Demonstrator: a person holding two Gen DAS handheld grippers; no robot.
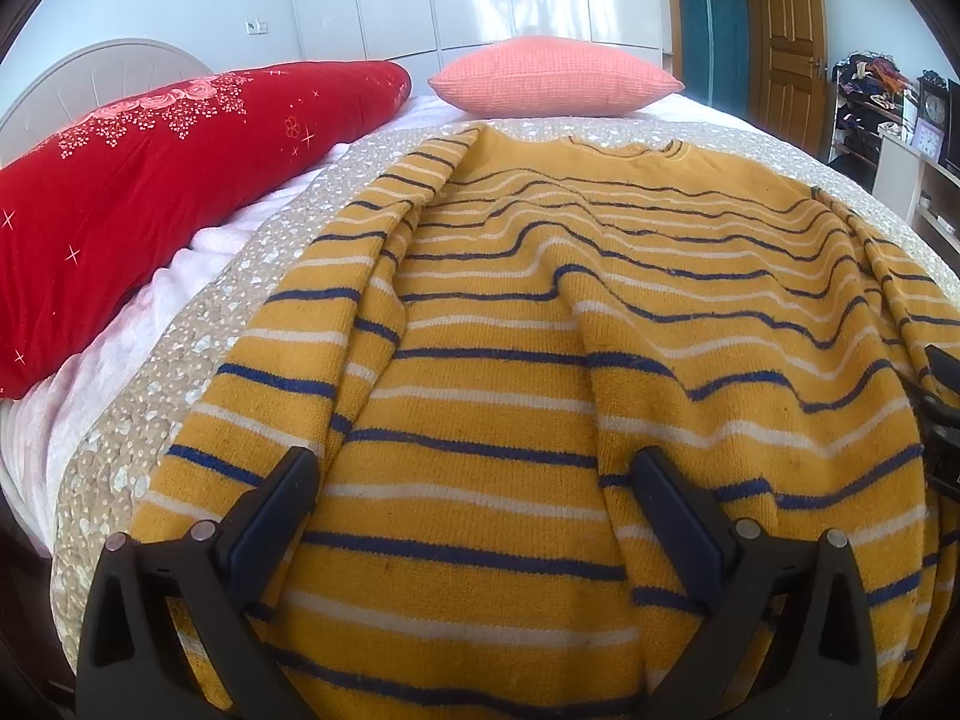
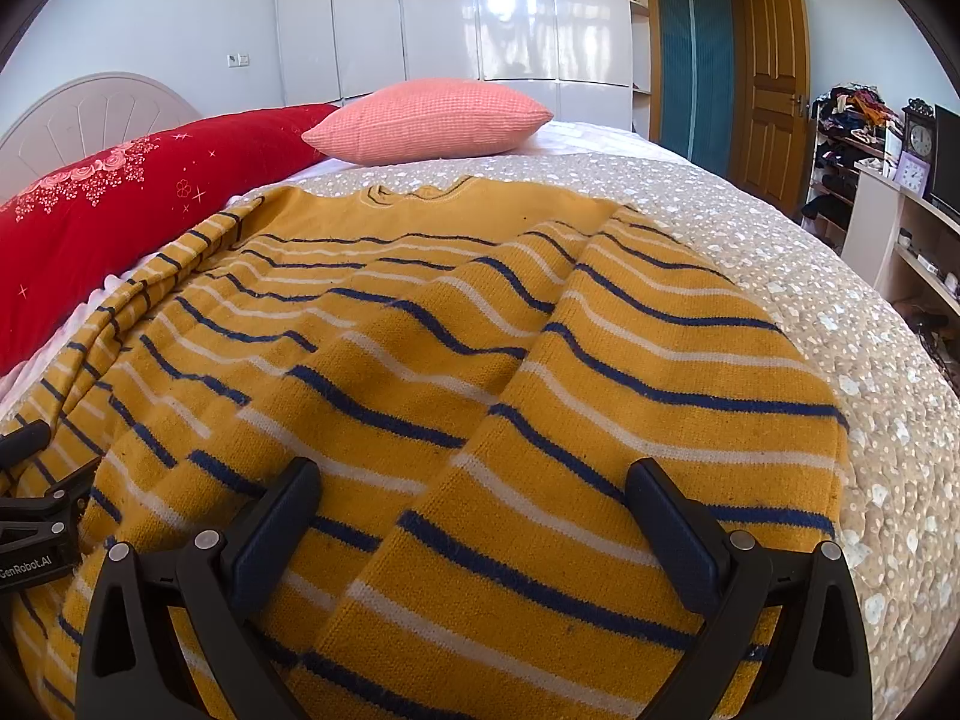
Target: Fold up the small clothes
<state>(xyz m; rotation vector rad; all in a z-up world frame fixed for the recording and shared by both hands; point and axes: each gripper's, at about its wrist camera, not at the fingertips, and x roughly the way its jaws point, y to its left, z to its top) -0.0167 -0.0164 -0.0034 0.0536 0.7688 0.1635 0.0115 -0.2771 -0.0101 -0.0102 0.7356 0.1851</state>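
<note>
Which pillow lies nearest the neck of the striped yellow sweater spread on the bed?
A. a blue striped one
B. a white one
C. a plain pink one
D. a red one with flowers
C: in both views the pink pillow sits just beyond the collar of the sweater, while the red flowered pillow lies off to one side.

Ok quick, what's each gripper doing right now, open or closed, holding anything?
Left gripper: open, holding nothing, fingers spread over the striped sweater.
Right gripper: open, holding nothing, over the same sweater.
</note>
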